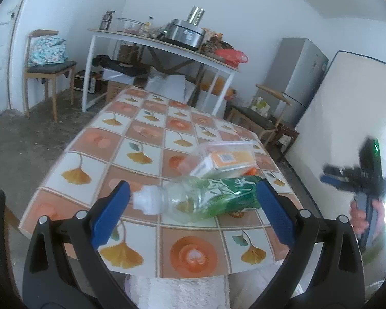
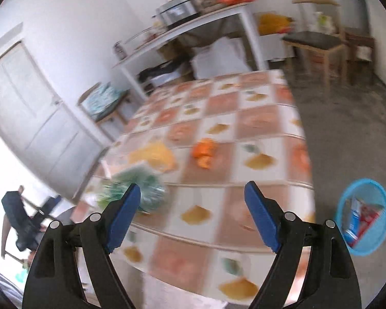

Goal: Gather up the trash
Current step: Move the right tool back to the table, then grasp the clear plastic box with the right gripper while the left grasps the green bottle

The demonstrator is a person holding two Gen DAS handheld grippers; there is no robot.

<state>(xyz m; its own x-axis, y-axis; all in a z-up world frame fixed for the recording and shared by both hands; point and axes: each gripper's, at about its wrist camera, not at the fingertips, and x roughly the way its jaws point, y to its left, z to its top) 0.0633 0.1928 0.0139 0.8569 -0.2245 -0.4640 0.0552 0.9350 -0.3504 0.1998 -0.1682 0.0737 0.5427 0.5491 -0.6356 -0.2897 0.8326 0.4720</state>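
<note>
My tiled counter (image 1: 141,139) holds most of the trash: a plastic container (image 1: 229,158), the green bottle (image 1: 205,198) lying between my spread left claw (image 1: 193,213), and orange peel (image 2: 204,152). My right claw (image 2: 193,213) is spread, empty. The blue bin (image 2: 364,216) on the floor holds some wrappers.

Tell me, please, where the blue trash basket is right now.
In the right wrist view, the blue basket stands on the floor at lower right, beside the table's right edge.
</note>
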